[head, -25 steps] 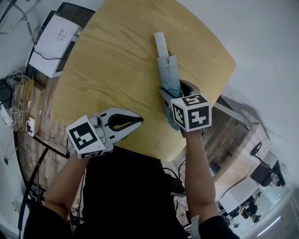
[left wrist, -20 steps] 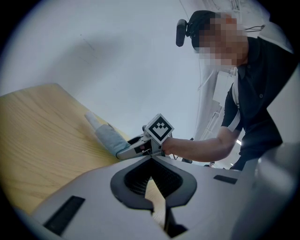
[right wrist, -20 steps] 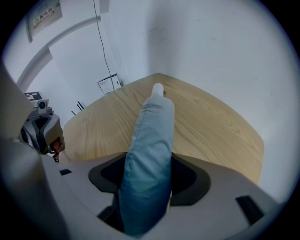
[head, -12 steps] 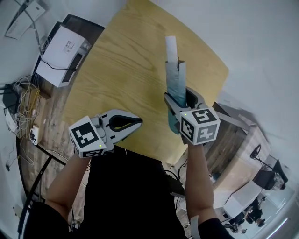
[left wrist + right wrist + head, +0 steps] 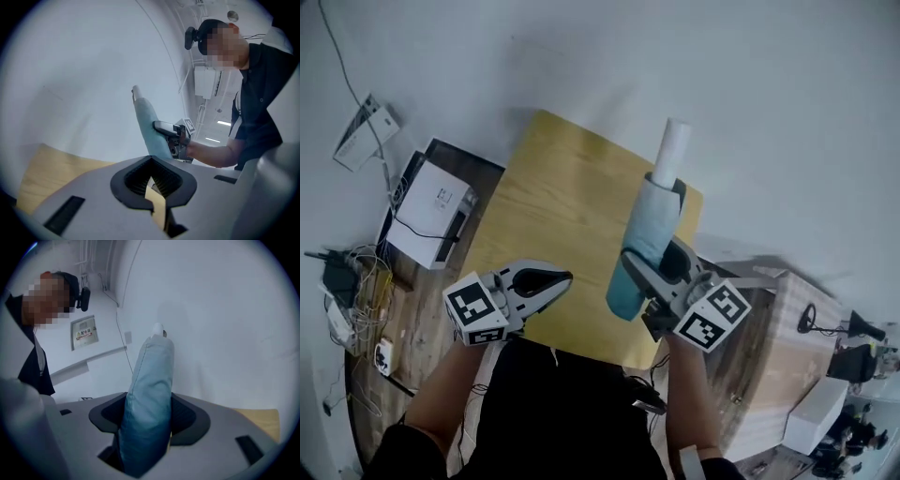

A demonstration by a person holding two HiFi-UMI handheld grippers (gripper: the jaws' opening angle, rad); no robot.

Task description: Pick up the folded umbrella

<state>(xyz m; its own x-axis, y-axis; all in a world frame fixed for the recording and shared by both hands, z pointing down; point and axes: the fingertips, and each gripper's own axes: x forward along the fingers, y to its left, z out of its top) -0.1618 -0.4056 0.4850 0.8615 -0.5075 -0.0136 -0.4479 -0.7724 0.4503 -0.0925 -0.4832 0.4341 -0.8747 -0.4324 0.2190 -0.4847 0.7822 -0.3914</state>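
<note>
The right gripper [image 5: 654, 259] has the folded umbrella [image 5: 647, 232] clamped between its jaws. They stand wide around the pale blue-green sleeve with the pads pressing into the fabric on both sides, and they have just been closing a little on it. The umbrella is held up off the wooden table [image 5: 548, 183], over the table's right edge as the head view shows it. It is tilted, with its white end [image 5: 673, 148] pointing up and away from the person and its lower end hanging below the jaws toward the near edge. In the right gripper view the sleeve [image 5: 149, 399] fills the gap between the jaws, with the wall behind it.

The left gripper [image 5: 563, 278] is over the table's near left corner. Its jaws are brought together at the tips and have nothing between them; only the table shows through the slot behind them [image 5: 151, 161]. From that gripper's view the umbrella [image 5: 147, 125] stands in the air to the right, in the other gripper [image 5: 171, 133].

On the floor left of the table sit a white and black device [image 5: 431, 208], a power strip [image 5: 366, 131] and loose cables [image 5: 352, 281].
</note>
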